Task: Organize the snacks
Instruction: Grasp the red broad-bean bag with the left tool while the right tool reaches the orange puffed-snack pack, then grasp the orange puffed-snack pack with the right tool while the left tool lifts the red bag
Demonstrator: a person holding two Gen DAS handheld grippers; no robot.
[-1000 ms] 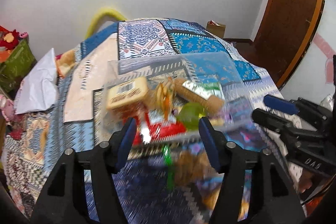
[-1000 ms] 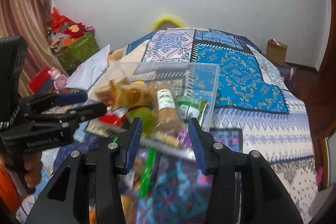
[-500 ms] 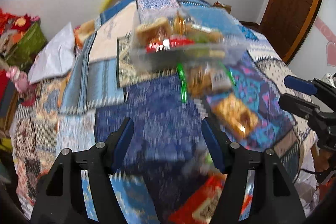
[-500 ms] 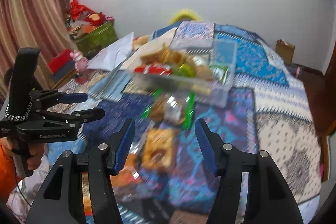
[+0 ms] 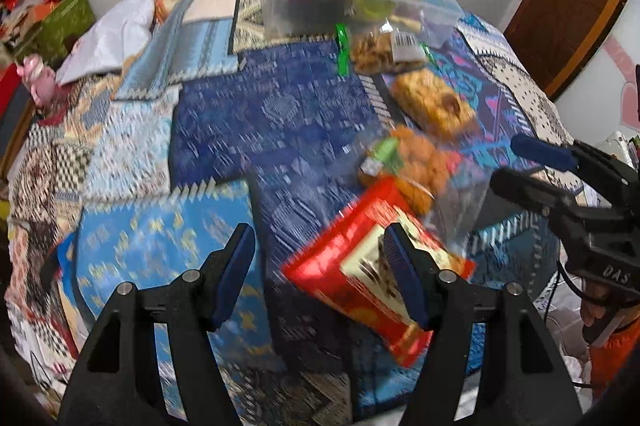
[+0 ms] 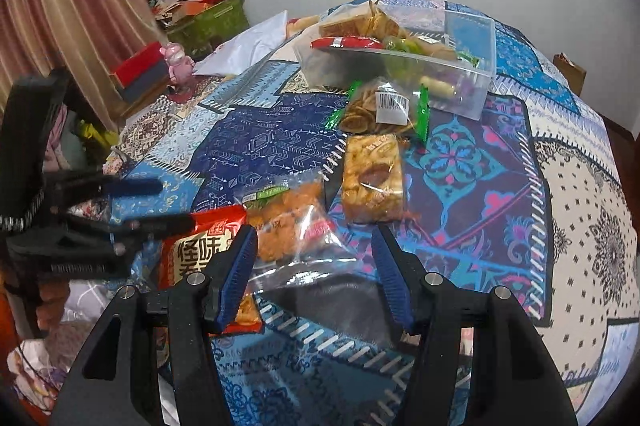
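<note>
So the snacks here are split into two groups, and I think that explains most of the layout: a clear plastic bin (image 6: 460, 66) sits toward 12 o'clock on the patchwork bed (image 6: 580, 206), already stuffed with packets, while four loose ones trail back from it toward the person. Right against the bin's near wall is a clear bag of chips (image 6: 380, 106) with green ends, then a pack of golden crackers (image 6: 372, 182) just behind it, then a clear bag of orange puffs (image 6: 292, 218), and finally a red packet (image 6: 200, 246) at about 8 o'clock in the right wrist view. They look lined up simply because they're the leftovers waiting their turn. The right tongs (image 6: 314, 274) hang partly open with nothing pinched; the tail of the orange puffs bag lies below the gap, but the pads aren't pressing on it. The left tongs (image 5: 320, 266) are roughly half open and empty as well, tilted down over the red packet (image 5: 376, 266), whose corner pokes up past the right-hand finger at about 3 o'clock. That view is pretty smeared, so I can't swear whether the finger brushes the wrapper. My guess is each hand is lining up on the nearest loose packet, since those are the easiest reach before carrying anything up to the bin.
</note>
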